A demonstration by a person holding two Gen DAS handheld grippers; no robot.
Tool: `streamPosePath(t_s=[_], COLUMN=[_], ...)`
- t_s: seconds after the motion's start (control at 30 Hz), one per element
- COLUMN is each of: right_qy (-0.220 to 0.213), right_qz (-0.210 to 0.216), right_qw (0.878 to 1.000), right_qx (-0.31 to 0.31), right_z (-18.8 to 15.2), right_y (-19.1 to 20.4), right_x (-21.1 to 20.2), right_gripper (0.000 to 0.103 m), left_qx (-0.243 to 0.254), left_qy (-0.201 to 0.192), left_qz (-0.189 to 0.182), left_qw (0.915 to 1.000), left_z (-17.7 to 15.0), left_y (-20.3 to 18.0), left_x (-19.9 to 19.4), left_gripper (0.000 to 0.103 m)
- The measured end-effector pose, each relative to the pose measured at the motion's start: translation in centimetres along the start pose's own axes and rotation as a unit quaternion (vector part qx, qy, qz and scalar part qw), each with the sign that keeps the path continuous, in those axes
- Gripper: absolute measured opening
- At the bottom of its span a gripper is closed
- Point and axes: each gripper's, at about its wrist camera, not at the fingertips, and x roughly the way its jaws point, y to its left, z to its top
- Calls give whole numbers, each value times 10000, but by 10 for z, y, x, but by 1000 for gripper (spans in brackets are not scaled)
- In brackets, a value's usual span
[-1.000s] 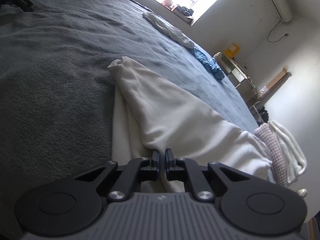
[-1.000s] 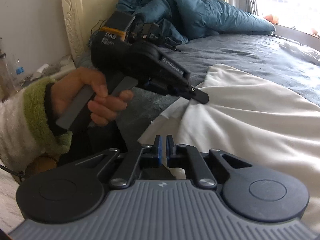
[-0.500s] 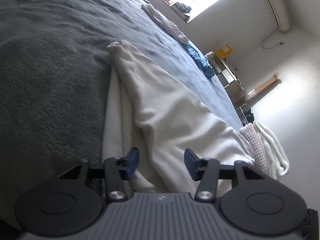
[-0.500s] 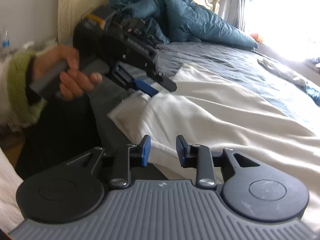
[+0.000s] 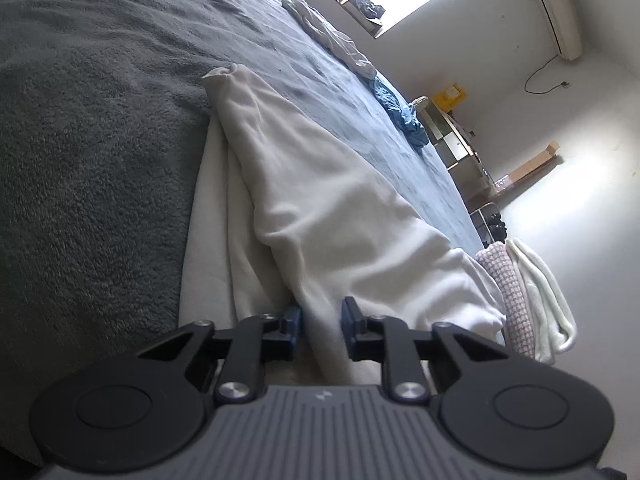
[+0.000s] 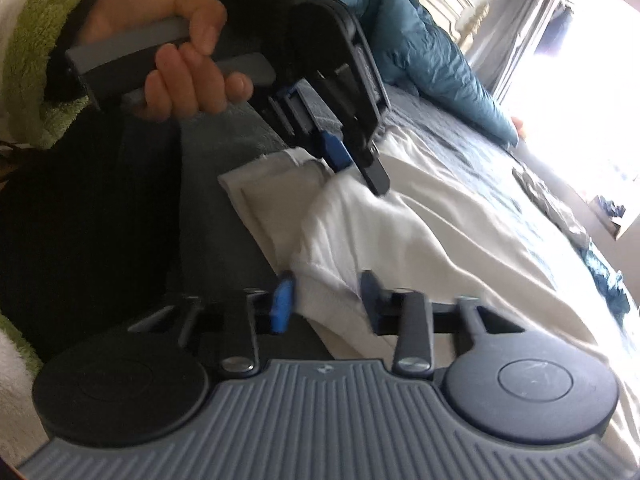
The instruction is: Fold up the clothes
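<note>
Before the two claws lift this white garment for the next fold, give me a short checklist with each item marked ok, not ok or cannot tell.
1. Fabric between the left claw jaws: ok, a fold of the white garment sits there as they close.
2. Fabric between the right claw jaws: ok, the garment's edge is there as they close.
3. Both grips firm: cannot tell, gaps remain beside the pads.
4. Only the intended layers caught: cannot tell.
5. Grey blanket clear of the jaws: ok.
6. Folded towels out of the way: ok, they lie beside the garment.
</note>
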Motion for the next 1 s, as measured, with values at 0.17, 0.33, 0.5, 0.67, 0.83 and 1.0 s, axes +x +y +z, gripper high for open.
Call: streamPosePath(t_s=[0.17,0.33,0.5,0.67,0.83,1.0], right_qy=[-150,-446,-484,-440,-219,-167], right_qz=[21,230,494,598,771,837], right_qw=[9994,9960,9949,9958,9949,9936], right_qx=[323,745,734,528,611,735], right_z=[6,22,30,34,27,21], right_y=[-11,-27,-25,-16,-10,-10], right_x=[-17,-30,-24,-17,-4,4], right_gripper=[7,6,6,6,6,6], left_qx=[73,238,430,439,399,297], left_qy=[-114,-386,-422,-359,-187,-527], left_qz=[-27,-140,7,122,191,90], left_qw=[9999,9989,9982,9983,9988,9981], left_z=[8,21,27,25,22,33], left_y=[-2,-6,-11,-6,11,15], left_x=[5,-8,-13,-11,-7,-22], left_gripper=[13,6,6,6,13,45])
